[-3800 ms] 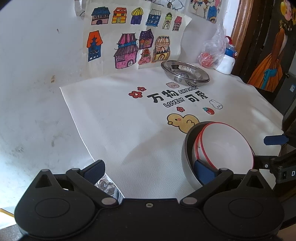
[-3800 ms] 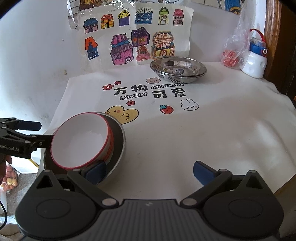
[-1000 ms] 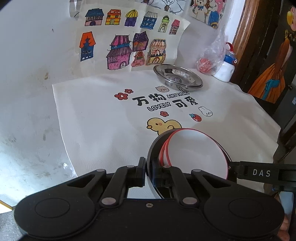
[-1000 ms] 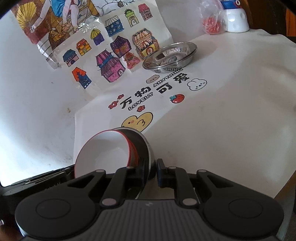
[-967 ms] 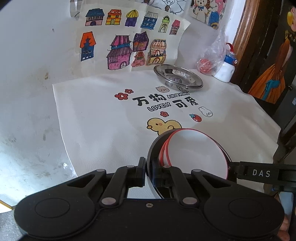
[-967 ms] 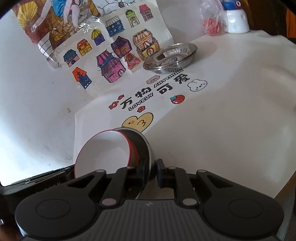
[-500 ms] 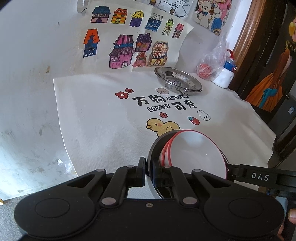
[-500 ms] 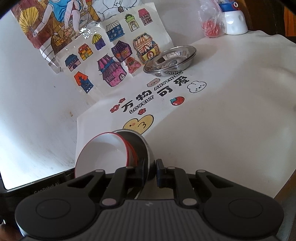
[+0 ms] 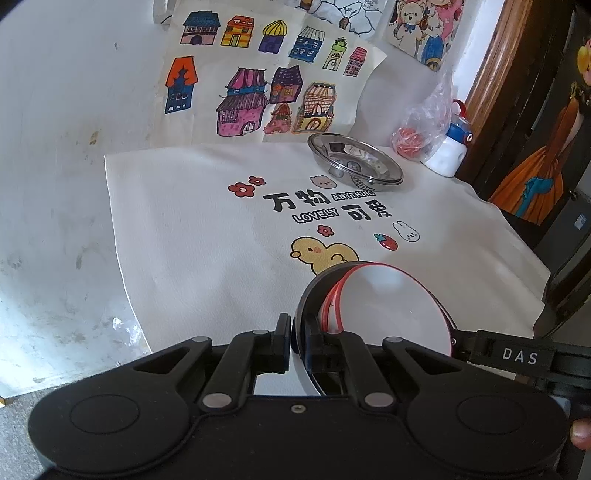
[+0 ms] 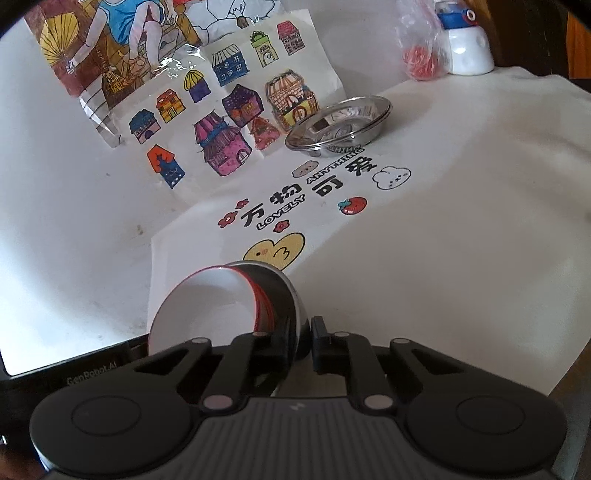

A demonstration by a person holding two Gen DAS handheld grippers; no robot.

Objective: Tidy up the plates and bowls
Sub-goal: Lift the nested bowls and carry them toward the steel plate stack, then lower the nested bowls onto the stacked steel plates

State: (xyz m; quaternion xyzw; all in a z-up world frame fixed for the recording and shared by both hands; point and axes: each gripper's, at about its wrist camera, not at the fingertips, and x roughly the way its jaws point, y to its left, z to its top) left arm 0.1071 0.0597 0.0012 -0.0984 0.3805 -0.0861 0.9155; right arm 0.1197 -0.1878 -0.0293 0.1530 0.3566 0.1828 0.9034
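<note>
While clamped on steel bowl [image 9: 306, 295] rim | left gripper [image 9: 297, 339] | right gripper [image 10: 303, 339] likewise

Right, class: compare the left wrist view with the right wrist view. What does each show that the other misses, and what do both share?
Left wrist only: the teddy bear picture, an orange-dress painting, and the right tongs' arm marked DAS.

Right wrist only: the fan drawing on the wall.

Both: the steel plate by the house drawings, the duck-print cloth, and the red-rimmed bowls nested in a steel bowl whose rim each pair of tongs grips.
</note>
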